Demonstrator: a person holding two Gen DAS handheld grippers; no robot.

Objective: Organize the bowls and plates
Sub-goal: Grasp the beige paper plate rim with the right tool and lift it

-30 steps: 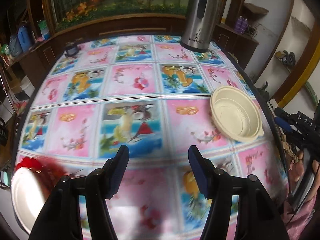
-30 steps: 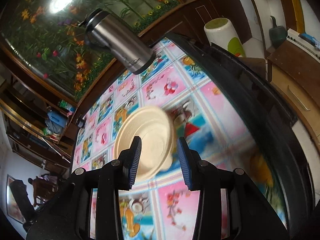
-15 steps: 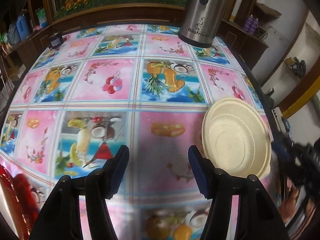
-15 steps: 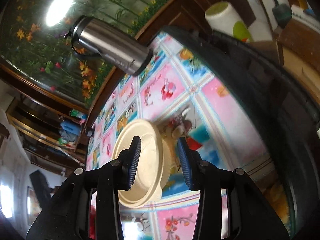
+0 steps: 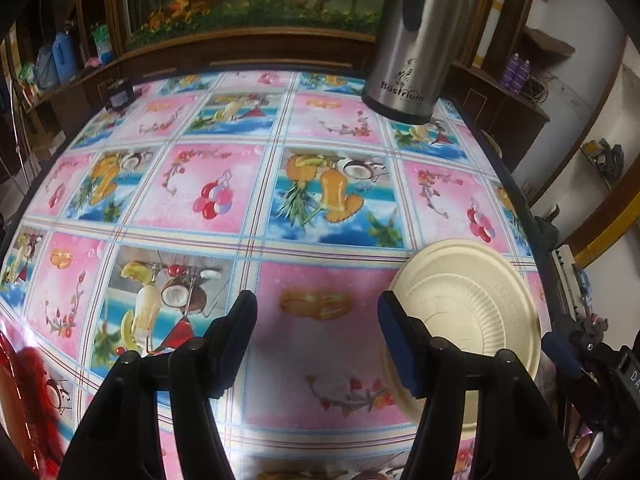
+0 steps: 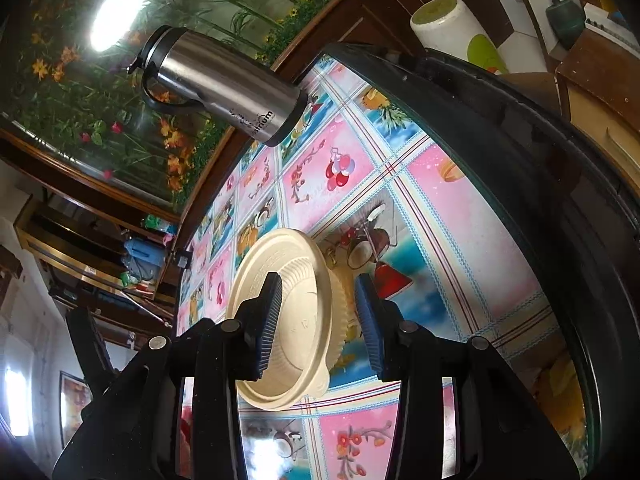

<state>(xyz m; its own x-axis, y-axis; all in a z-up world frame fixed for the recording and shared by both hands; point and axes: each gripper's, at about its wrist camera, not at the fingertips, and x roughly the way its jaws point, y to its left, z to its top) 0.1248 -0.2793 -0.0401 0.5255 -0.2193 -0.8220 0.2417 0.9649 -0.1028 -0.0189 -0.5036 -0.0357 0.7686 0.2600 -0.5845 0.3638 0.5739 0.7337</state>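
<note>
The cream bowl (image 6: 296,320) is sat near the right-hand edge of the table (image 5: 320,216), on the loud fruit-print tablecloth, and the right gripper (image 6: 316,320) is lined up so that the bowl's rim falls in the gap between its two blue-padded fingers (image 6: 268,320). The jaws are spread apart and nothing is pinched yet, which is presumably the point: a rim grab seems to be set up, with one pad over the inside and the other hanging outside the ribbed wall. The left gripper (image 5: 318,332) is held low over the pink square just beside the bowl, fingers wide apart and nothing between them (probably kept there so it is out of the way but close enough to steady things). A steel thermos jug (image 5: 416,40) is stood at the far end, well apart from the action. Something red (image 5: 28,392) is glimpsed at the left edge of the left view, too blurred to be called a plate for sure. The squeeze on the rim is judged to be next.
</note>
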